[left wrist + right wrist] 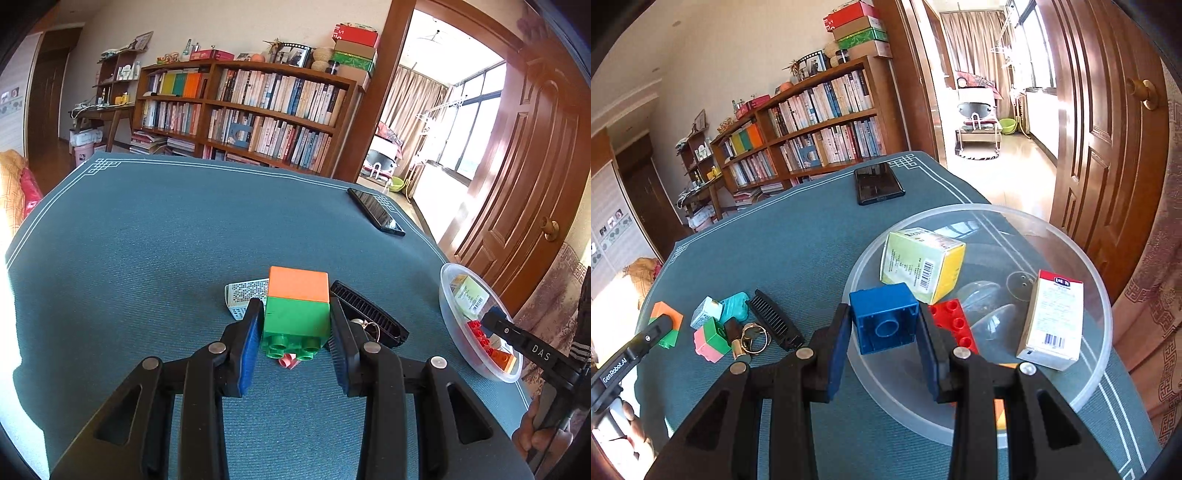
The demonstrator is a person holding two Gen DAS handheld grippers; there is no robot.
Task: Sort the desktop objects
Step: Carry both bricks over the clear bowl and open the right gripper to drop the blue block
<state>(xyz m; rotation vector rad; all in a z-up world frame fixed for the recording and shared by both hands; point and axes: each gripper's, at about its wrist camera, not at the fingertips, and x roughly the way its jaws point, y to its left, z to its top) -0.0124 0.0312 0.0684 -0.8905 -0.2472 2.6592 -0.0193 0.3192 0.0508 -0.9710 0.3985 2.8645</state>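
My left gripper (295, 325) is shut on an orange-and-green block stack (297, 310), holding it above the blue-grey table mat; the stack also shows in the right wrist view (666, 325). My right gripper (884, 326) is shut on a blue block (882, 317), held over the near rim of a clear plastic bowl (1100, 295). In the bowl lie a red block (955, 325), a yellow-green box (919, 264), a white and red box (1052, 319) and part of an orange block. The bowl also shows in the left wrist view (448, 295).
On the mat lie a black comb (775, 319), a pink-and-green block (711, 339), a teal case (735, 306), a small patterned box (705, 312), a lipstick (737, 341), a ring (755, 338) and a black phone (877, 182). A door stands right of the table.
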